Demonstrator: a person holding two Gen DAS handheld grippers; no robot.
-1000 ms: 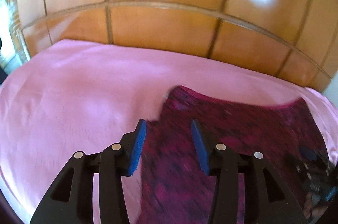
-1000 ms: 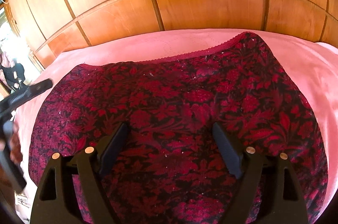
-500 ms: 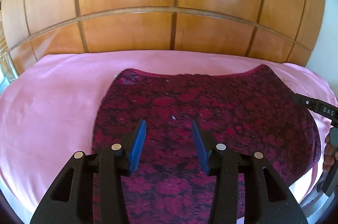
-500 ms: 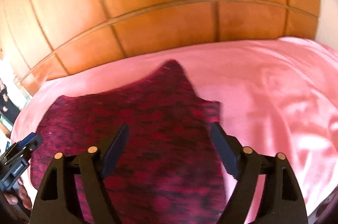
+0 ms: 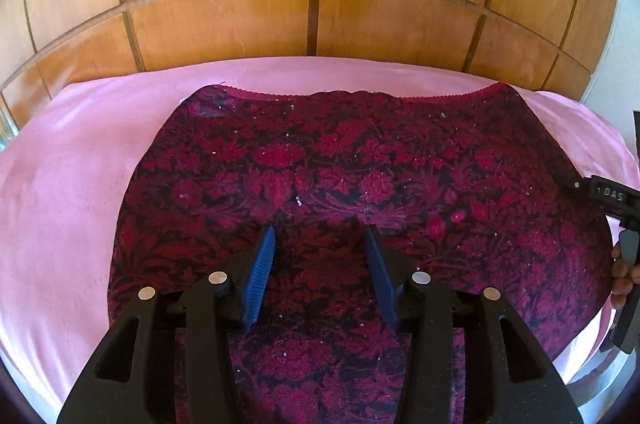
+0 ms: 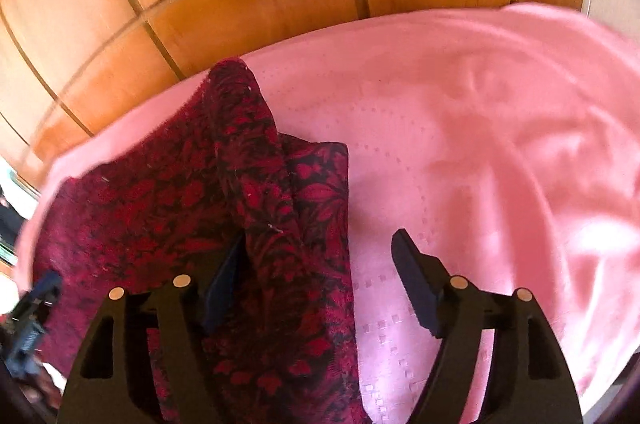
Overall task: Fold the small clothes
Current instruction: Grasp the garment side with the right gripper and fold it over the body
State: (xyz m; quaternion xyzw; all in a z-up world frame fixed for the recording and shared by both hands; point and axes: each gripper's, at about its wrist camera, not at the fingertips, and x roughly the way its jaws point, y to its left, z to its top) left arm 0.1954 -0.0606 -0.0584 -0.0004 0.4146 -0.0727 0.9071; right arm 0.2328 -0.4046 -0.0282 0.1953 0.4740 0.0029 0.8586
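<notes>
"1 0AS" in white, seen upside down, on the right gripper [image 5: 612, 192]

Garment [image 5: 360, 176] on sheet [image 5: 68, 192] (panelling [image 5: 224, 24] behind)

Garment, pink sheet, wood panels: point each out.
Garment [image 5: 344, 168], left wrist view, middle of the floral cloth.
Pink sheet [image 6: 480, 152], right wrist view, bare stretch beside the garment.
Wood panels [image 5: 224, 24], left wrist view, lower panel face.

A garment [image 5: 360, 176] was dark red with a black floral pattern and a scalloped red trim. The sheet [image 5: 60, 184] was plain pink, with small woven squares. The wooden wall [image 5: 224, 24] was glossy orange-brown. The left gripper [image 5: 318, 244] was black with blue pads
</notes>
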